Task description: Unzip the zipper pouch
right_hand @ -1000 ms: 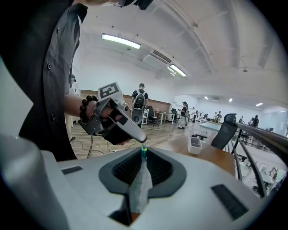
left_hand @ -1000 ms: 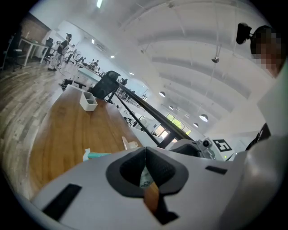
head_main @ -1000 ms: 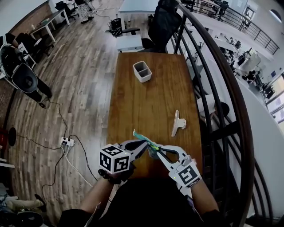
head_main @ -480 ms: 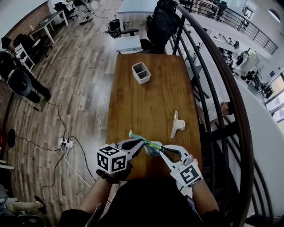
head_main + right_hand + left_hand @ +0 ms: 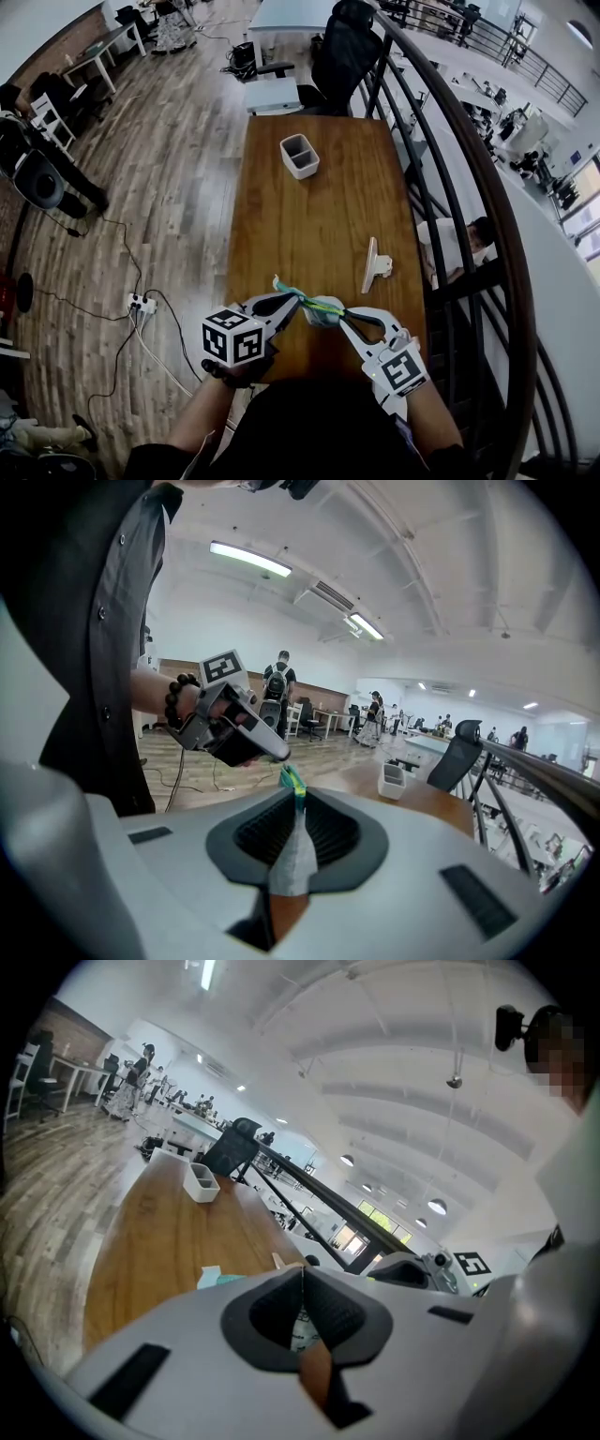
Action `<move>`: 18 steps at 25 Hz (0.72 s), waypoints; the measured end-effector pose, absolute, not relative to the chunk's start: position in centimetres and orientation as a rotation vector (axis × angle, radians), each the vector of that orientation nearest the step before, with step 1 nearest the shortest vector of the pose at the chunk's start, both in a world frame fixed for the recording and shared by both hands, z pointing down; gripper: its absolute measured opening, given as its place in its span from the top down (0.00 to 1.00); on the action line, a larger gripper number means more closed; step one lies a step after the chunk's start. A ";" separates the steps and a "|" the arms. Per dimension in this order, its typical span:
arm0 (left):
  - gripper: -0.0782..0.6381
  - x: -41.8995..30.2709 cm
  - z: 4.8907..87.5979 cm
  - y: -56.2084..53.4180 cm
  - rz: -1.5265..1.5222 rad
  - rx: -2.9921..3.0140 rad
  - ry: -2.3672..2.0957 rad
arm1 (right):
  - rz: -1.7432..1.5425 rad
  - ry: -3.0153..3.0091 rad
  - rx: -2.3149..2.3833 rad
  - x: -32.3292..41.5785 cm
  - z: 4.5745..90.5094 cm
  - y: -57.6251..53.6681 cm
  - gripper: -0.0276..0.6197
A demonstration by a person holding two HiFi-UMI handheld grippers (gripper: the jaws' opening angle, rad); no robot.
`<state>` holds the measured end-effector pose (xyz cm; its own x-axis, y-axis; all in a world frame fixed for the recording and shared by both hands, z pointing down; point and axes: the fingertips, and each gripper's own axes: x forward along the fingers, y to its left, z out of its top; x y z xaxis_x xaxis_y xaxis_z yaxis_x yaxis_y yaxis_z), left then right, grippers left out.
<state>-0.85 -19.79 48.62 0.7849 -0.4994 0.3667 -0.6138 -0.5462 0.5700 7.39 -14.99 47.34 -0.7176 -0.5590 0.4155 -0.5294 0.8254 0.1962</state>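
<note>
Zipper pouch [image 5: 317,308] held over table [image 5: 319,216]; stand [image 5: 375,265], bin [image 5: 300,155] beyond.

Left tool [image 5: 299,301] and right tool [image 5: 337,316] tip to tip, both clamped on zipper pouch [image 5: 320,307]

My left gripper [image 5: 299,299] is a pale grey shell with dark cut-outs along its arms. Its cube [image 5: 232,338], at seven o'clock in the head view, carries black-and-white square markers. The right gripper [image 5: 338,315] is built the same, with its marker cube [image 5: 403,368] at five o'clock. In both gripper views the pads [image 5: 339,1315] are black and ribbed, set in a dark hollow of the grey body. The person carrying them for me wears a dark buttoned shirt [image 5: 98,621] whose sleeves leave the forearms bare. A bracelet of dark round beads [image 5: 178,701] shows on the left wrist, at nine o'clock in the right gripper view.
</note>
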 end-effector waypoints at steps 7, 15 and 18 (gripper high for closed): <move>0.87 -1.6 48.5 -20.2 0.202 2.253 -0.868 | -0.095 -2.535 0.825 7.5 47.0 -15.2 0.91; 0.87 -4.4 49.2 -20.9 0.169 2.193 -0.987 | -0.065 -2.530 0.871 8.6 46.9 -15.5 0.91; 0.87 -4.6 49.2 -20.9 0.165 2.190 -0.988 | -0.083 -2.525 0.855 8.5 47.0 -15.5 0.91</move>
